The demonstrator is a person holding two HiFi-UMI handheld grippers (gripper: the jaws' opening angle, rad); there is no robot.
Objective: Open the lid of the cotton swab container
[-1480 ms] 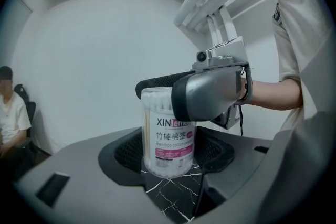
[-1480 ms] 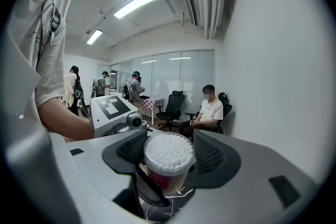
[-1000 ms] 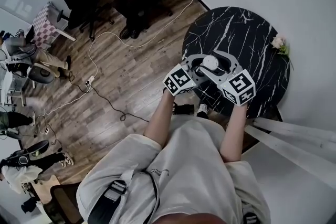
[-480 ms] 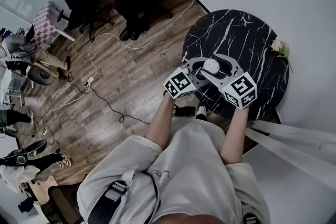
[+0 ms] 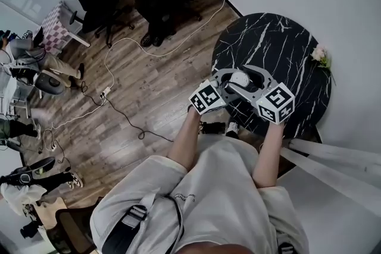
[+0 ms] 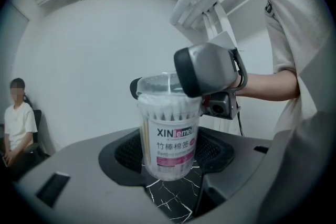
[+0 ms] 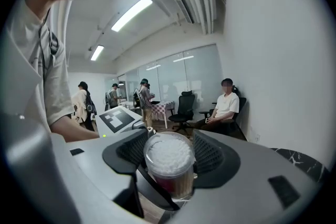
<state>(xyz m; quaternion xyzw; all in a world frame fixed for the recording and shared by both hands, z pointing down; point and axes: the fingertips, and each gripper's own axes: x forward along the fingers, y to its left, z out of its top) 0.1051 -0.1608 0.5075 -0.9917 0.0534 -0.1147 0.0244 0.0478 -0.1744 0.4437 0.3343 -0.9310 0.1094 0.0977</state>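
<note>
Left claw (image 6: 169,155): jaws spread wide but pressed against both sides of the cotton swab container (image 6: 168,136), pinching its lower half.
Right claw (image 7: 169,150): comes in from the opposite side, facing the left claw, and pinches the lid (image 7: 169,159) at the top of the tub, one jaw on each side of the rim.
Container: upright between the left claw's jaws. It is clear plastic packed with swabs, and its white and pink label faces the left claw.
Lid: on the container, just above the left claw's grip. It is clear, with the white swab tips showing through.
Desk (image 5: 280,38): round, black marble with white veins, beneath both claws. I cannot tell whether the tub's base touches it.
Flower (image 5: 319,55): at the desk's rim, well apart from the right claw.
Seated person (image 7: 224,107): on a chair by the wall, far beyond the right claw.
</note>
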